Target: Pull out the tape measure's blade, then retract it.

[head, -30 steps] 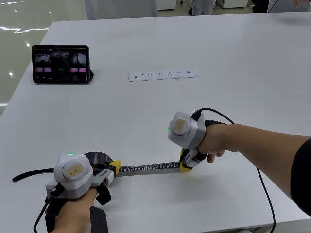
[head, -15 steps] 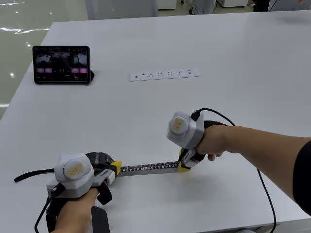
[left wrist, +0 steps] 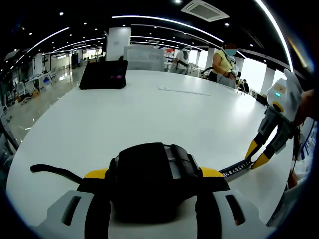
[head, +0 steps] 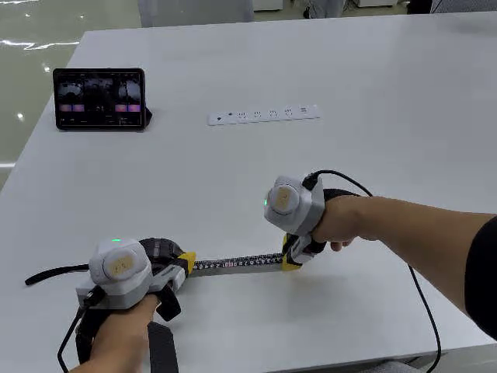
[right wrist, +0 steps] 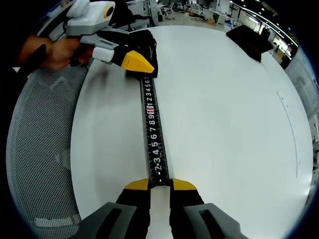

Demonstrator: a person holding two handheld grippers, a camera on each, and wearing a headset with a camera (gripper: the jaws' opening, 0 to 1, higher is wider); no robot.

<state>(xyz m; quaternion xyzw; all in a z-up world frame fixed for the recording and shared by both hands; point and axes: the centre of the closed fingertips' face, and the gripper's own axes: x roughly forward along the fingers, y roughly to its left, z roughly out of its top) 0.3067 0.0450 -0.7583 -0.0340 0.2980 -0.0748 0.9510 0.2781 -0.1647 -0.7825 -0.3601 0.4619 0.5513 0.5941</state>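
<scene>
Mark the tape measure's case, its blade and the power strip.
tape measure's case [left wrist: 144, 169], left gripper view, black top.
blade [right wrist: 151, 129], right gripper view, numbered middle.
power strip [head: 264, 115], head view, its middle.

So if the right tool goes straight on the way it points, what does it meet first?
Probably the tape measure case, clamped in the left tool: the right tool, shut on the end of the blade, points straight along the blade toward it.

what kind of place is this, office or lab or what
Probably a large open-plan lab or office hall: long ceiling lights, a big white table carrying a power strip and a propped-up tablet, and people standing in the background.
</scene>
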